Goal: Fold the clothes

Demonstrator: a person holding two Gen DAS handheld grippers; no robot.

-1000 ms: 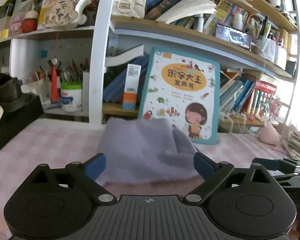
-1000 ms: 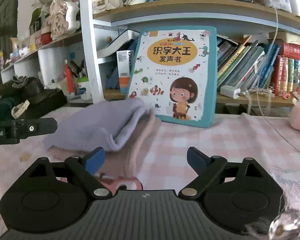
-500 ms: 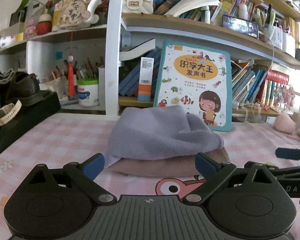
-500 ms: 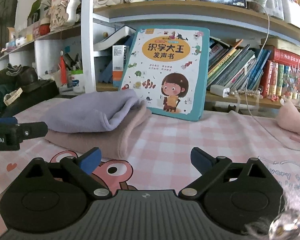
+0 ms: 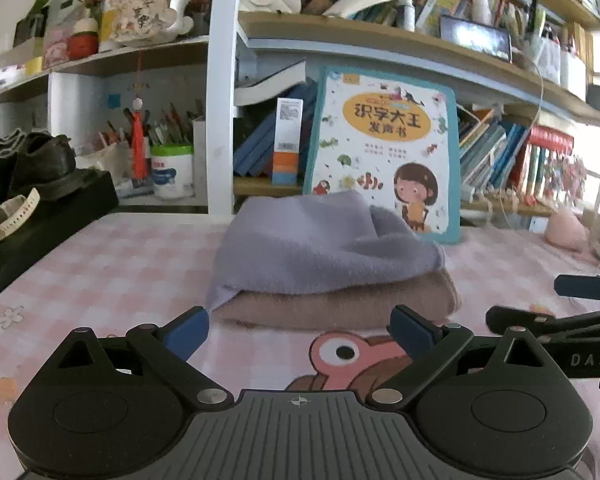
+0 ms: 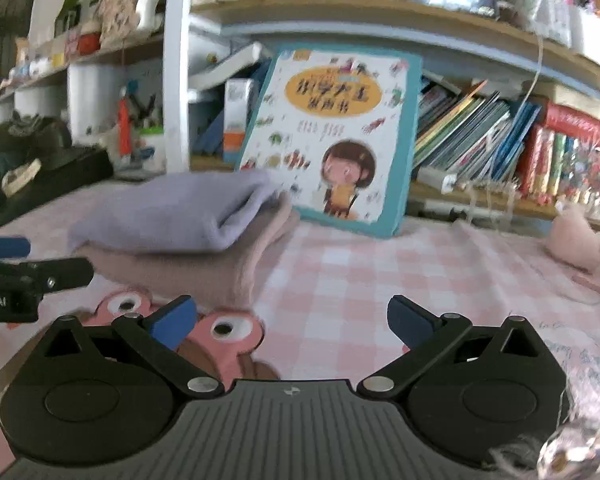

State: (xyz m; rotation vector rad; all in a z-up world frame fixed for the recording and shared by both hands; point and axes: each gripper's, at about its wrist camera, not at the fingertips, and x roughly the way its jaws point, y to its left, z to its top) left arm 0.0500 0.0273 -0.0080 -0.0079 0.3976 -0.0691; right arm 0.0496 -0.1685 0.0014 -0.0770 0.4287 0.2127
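A folded lilac cloth (image 5: pixel 324 248) lies on top of a folded tan-pink cloth (image 5: pixel 340 304) on the pink checked tablecloth (image 5: pixel 112 264). My left gripper (image 5: pixel 298 330) is open just short of the stack, with nothing between its blue pads. In the right wrist view the same lilac cloth (image 6: pixel 172 216) and tan-pink cloth (image 6: pixel 204 268) sit to the left. My right gripper (image 6: pixel 292 320) has its jaws opening wide over bare tablecloth, nothing between them. Each gripper shows at the edge of the other's view.
A children's book (image 5: pixel 384 152) leans upright behind the stack against a crowded bookshelf (image 5: pixel 380 36). A black box with shoes (image 5: pixel 40 184) stands at the left. A pink plush toy (image 6: pixel 576 236) lies at the right. A cartoon print (image 5: pixel 348 356) marks the cloth.
Both grippers have drawn back from the stack, which now lies farther off and free. The right gripper's jaws have spread a little wider.
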